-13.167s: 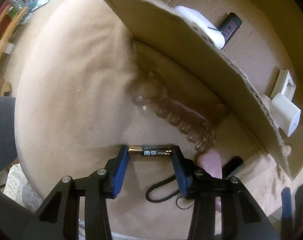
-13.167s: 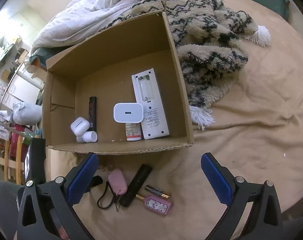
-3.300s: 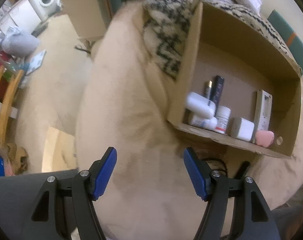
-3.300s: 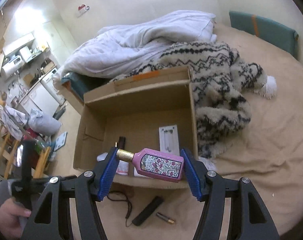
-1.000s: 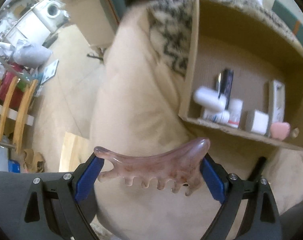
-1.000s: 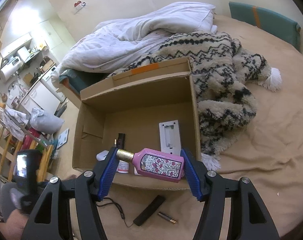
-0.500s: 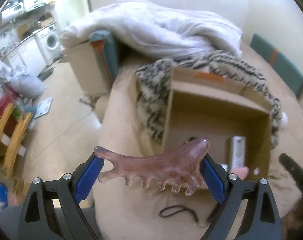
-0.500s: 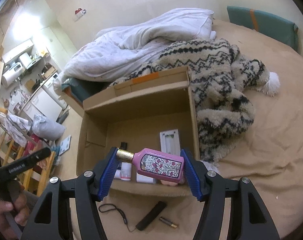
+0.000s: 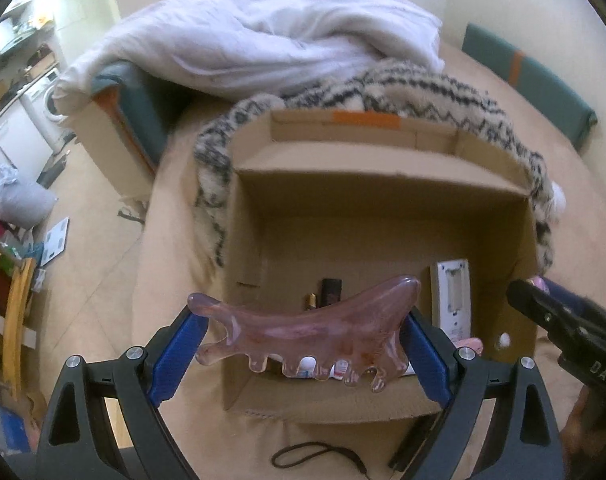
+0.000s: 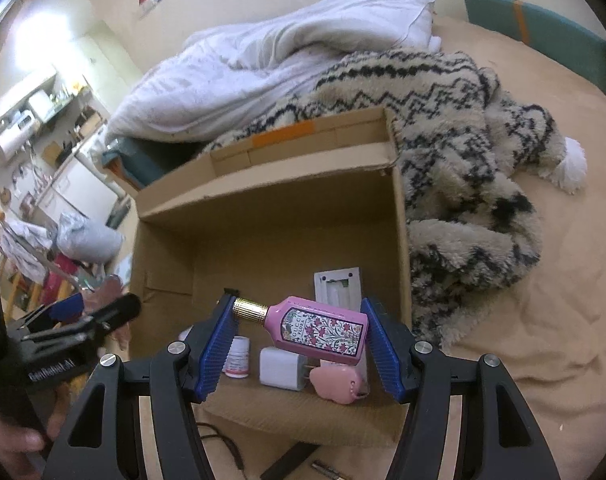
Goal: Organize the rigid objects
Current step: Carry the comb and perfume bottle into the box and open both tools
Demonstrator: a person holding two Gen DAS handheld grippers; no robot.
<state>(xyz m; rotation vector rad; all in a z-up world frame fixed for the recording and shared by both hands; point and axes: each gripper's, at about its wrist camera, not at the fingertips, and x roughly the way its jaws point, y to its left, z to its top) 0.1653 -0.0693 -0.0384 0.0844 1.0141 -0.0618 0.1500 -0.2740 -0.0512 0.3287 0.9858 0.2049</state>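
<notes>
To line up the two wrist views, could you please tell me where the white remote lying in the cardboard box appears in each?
Left wrist: white remote lies right of centre, inside the box, just above the right tip of the pink comb.
Right wrist: white remote sits at lower centre, partly behind the perfume bottle.
Shared landmark: the cardboard box.

Left tongs [image 9: 301, 346] carried the pink comb [image 9: 307, 332] above the box [image 9: 383, 184].

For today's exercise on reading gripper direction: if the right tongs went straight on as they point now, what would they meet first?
Probably the white charger cube and pink case inside the cardboard box, just beyond the held perfume bottle; depth is unclear.
</notes>
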